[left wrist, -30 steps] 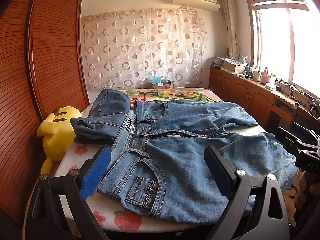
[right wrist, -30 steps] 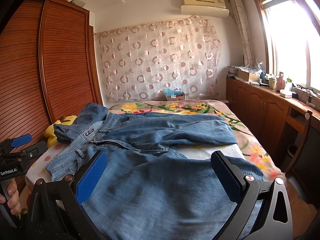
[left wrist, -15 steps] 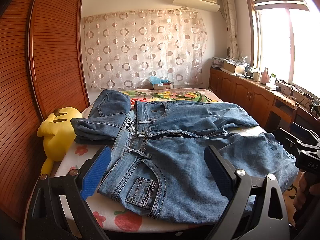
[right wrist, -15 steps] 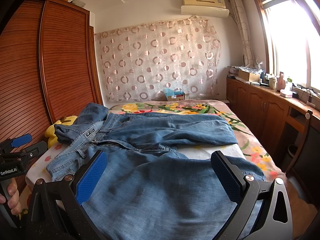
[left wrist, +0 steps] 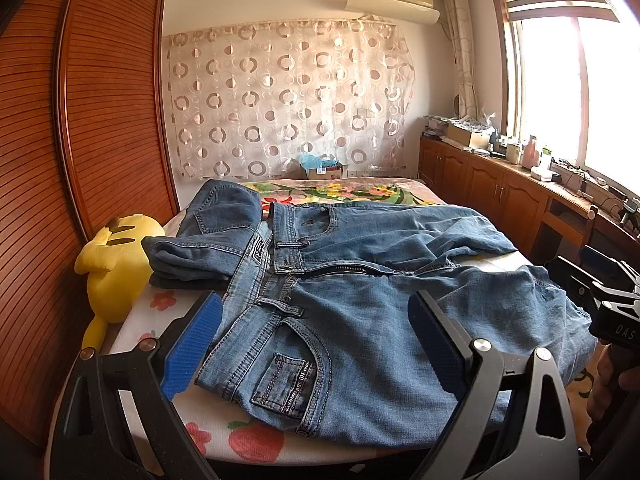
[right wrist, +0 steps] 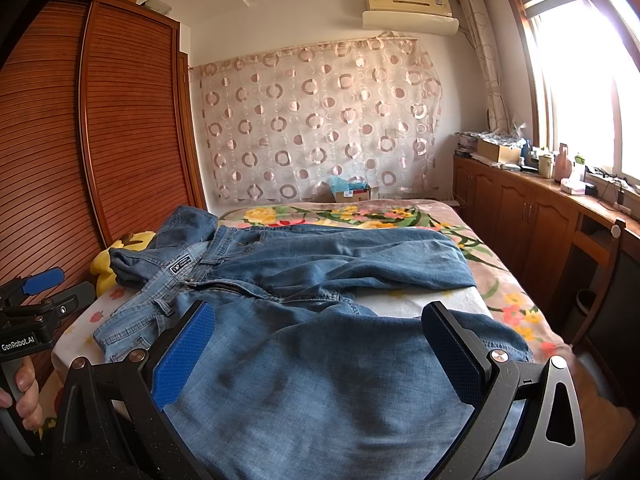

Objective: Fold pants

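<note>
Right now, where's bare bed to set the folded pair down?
Free: the floral blanket beyond the spread jeans, toward the curtain, and its strip right of the legs. Crowded: the left edge, with folded jeans and the yellow plush.

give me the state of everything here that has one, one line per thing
left gripper: open, holding nothing, above the waist end
right gripper: open, holding nothing, above the leg end
spread jeans: unfolded, flat on the bed, fly unzipped
second jeans: folded, beside the waistband
yellow plush toy: lying at the bed's edge
curtain: drawn closed
</note>
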Motion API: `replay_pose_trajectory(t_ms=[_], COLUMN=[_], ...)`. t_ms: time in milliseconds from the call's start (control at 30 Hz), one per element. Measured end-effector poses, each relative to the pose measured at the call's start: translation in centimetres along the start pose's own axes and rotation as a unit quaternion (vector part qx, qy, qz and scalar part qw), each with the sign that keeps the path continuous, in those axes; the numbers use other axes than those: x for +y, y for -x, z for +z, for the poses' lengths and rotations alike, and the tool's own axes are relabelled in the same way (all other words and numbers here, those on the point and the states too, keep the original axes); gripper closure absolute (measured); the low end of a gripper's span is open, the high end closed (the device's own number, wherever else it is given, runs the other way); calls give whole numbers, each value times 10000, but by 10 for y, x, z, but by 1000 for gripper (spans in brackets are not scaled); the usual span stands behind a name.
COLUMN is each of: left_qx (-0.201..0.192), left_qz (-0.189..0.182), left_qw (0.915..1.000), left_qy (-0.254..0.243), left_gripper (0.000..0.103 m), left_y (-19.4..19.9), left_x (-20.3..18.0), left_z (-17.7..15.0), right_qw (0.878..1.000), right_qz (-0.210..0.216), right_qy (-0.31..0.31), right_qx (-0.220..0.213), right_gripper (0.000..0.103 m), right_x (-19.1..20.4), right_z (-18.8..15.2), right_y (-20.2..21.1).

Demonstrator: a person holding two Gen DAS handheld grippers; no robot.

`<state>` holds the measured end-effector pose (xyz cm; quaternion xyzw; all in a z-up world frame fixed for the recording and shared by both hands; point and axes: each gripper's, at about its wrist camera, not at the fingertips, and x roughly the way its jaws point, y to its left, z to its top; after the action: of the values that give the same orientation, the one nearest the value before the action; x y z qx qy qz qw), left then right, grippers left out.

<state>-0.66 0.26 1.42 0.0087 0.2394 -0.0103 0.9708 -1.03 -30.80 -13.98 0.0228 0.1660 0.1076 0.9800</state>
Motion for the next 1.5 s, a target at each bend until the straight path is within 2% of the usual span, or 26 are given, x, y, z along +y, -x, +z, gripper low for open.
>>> replay_pose_trajectory(t_ms=[933, 1100, 1500], left_qx=[-18, 176, 752], left_qz=[75, -52, -283], left_qw=[10000, 9998, 9967], left_qy=[21, 53, -91], left_gripper=[8, 8, 8], left_y=[1, -6, -43], left_x=[-2, 2, 14], left_z=[1, 0, -18], right_qw=[10000, 10000, 9985], right_qz=[-7, 76, -322], right_qy=[-26, 12, -29], right_qx=[29, 61, 446], right_gripper=[0, 0, 0], right_x=[-1, -8, -49], right_z=[-1, -4, -17], right_y=[-2, -3, -7])
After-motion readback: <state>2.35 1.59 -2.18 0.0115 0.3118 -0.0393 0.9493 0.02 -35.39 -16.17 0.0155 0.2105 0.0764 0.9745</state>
